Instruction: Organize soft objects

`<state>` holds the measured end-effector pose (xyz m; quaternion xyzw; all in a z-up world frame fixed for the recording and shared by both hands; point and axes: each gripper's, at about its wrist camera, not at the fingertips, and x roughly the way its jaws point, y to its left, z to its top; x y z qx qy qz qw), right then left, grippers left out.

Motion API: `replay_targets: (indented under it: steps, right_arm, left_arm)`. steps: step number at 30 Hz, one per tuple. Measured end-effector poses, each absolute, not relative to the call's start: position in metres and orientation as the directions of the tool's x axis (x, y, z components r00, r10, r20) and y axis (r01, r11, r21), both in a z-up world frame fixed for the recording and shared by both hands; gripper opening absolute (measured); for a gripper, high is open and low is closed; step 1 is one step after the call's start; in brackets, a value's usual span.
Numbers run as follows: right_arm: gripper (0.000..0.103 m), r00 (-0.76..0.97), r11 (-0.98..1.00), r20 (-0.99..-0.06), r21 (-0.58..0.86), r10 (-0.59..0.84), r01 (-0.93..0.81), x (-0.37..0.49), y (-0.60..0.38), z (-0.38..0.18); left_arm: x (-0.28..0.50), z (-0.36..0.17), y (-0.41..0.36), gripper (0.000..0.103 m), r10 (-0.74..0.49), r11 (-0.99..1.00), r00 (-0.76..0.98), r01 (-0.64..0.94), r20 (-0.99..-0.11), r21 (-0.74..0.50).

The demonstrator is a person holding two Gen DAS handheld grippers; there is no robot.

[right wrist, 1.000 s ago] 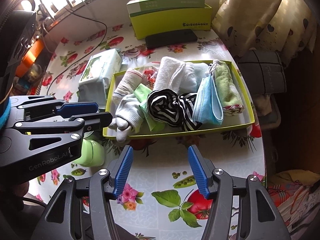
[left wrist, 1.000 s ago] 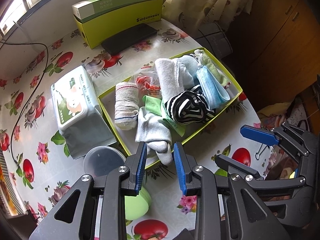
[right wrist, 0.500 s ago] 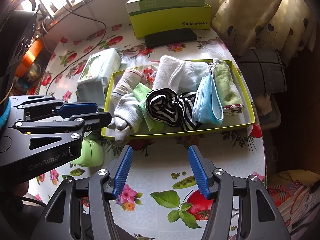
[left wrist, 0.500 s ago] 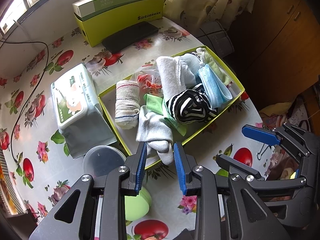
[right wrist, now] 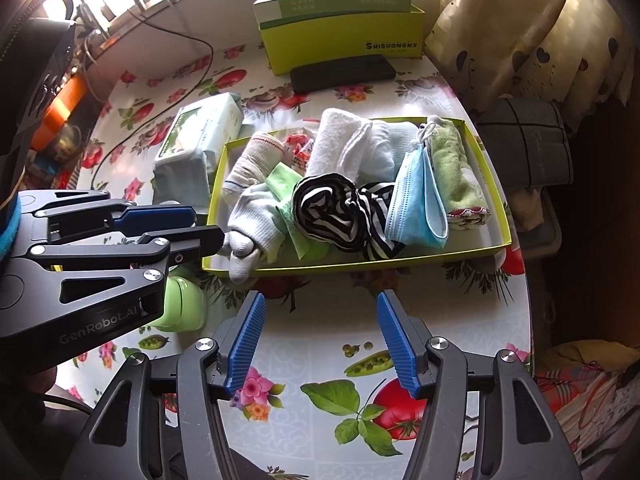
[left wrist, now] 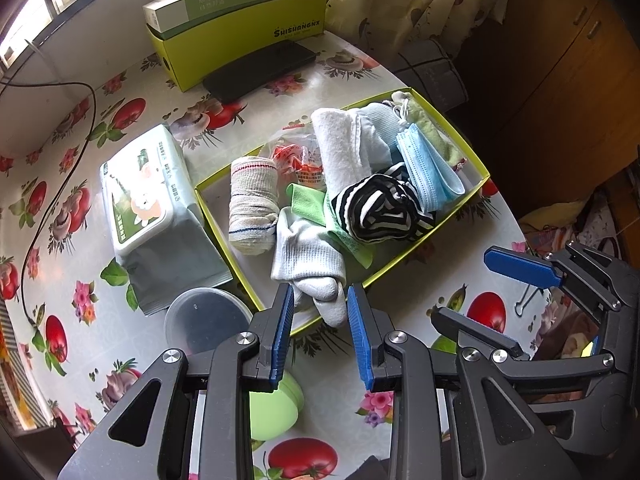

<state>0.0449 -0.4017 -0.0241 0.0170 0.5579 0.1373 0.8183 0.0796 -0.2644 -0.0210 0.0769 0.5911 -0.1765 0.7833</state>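
tray: shallow lime-green card, rectangular | sock: ribbed white knit, limp, toe drooping over tray's near rim | left gripper: parted, ridged blue pads flank toe, holding nothing | right gripper: spread wide, empty, before tray

Black gripper frames, ribbed blue pads, silver screws, "GenRobot.AI" lettering.

A shallow yellow-green cardboard tray holds the soft things. A rolled beige bandage lies at its left end, beside a pale grey ribbed sock whose toe droops over the near rim. A crumpled black-and-white striped cloth sits mid-tray, a blue pleated face mask leaning between it and a folded green towel.
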Motion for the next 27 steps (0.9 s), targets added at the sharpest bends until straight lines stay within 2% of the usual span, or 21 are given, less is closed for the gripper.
replay_targets:
  steps: [27]
  right_arm:
    - [0.060,0.337,0.962,-0.910,0.179,0.242,-0.207,0.0436,-0.4000,-0.0275]
  left_arm:
    - [0.0803,-0.0237,-0.2623,0.029,-0.185,0.927,0.237,0.364,-0.954,-0.089]
